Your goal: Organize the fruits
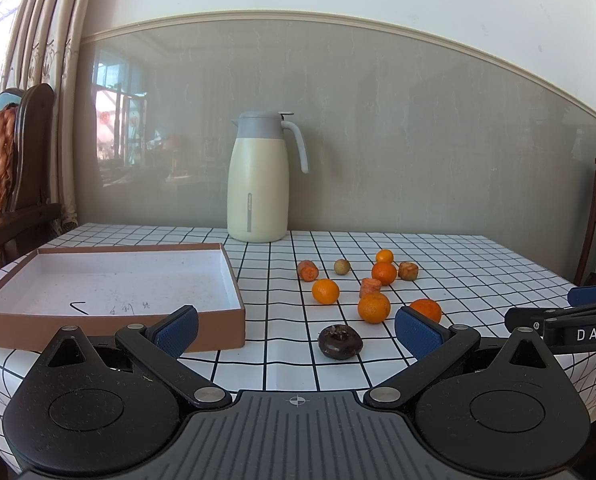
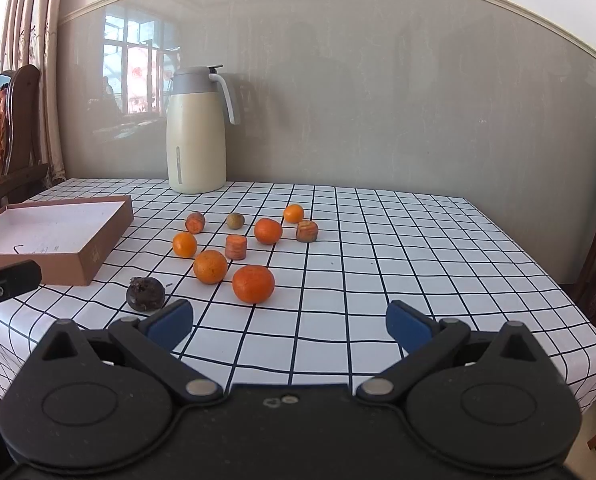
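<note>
Both claws are hovering wide apart and empty at the near edge of the checked tabletop (image 2: pixel 378 240). The left claw (image 1: pixel 296 330) is facing a dark shrivelled fruit (image 1: pixel 340 341) just ahead. The mandarins (image 2: pixel 253 283) are sitting ahead-left of the right claw (image 2: pixel 289 322), right of the open cardboard box (image 1: pixel 109 322).

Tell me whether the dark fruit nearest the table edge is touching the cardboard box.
Apart. In the left wrist view, bare checked tablecloth shows between the dark fruit and the box; the right wrist view shows the same gap.

Five loose oranges (image 2: pixel 253 283), one dark wrinkled fruit (image 2: pixel 145 293) on checked cloth beside empty box (image 2: pixel 97 256)
</note>
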A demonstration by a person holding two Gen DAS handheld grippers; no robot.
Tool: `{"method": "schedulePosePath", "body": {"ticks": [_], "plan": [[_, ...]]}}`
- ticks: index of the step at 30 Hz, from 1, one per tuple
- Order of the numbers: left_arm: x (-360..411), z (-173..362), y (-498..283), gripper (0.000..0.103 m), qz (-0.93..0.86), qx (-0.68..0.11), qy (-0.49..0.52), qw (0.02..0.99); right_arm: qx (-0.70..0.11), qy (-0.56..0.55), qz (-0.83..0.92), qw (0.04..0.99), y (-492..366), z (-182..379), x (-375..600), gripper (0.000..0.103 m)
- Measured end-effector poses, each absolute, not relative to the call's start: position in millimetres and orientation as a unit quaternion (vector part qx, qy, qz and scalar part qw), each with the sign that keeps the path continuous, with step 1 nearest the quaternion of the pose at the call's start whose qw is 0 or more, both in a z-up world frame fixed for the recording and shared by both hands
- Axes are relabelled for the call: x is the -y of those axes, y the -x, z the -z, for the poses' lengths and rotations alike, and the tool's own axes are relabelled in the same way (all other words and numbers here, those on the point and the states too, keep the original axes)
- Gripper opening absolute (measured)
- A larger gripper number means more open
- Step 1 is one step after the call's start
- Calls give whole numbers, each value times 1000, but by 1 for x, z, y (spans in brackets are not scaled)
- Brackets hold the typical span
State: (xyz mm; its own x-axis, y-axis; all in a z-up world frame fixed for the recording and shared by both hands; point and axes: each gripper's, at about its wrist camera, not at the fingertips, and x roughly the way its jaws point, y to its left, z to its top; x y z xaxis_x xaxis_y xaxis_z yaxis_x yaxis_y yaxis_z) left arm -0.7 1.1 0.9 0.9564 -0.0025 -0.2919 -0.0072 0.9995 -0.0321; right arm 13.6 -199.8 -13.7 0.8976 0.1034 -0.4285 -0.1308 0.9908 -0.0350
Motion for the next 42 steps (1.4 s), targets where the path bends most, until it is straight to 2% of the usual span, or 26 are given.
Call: {"method": "schedulePosePath", "body": {"ticks": [35, 42], "plan": [[-1, 2, -1, 103, -15, -154, 15, 988, -228, 29, -65, 971, -15, 14, 199, 97], [-1, 5, -16, 103, -5, -176, 34, 984, -229, 16, -92, 969, -31, 8, 206, 85]]}}
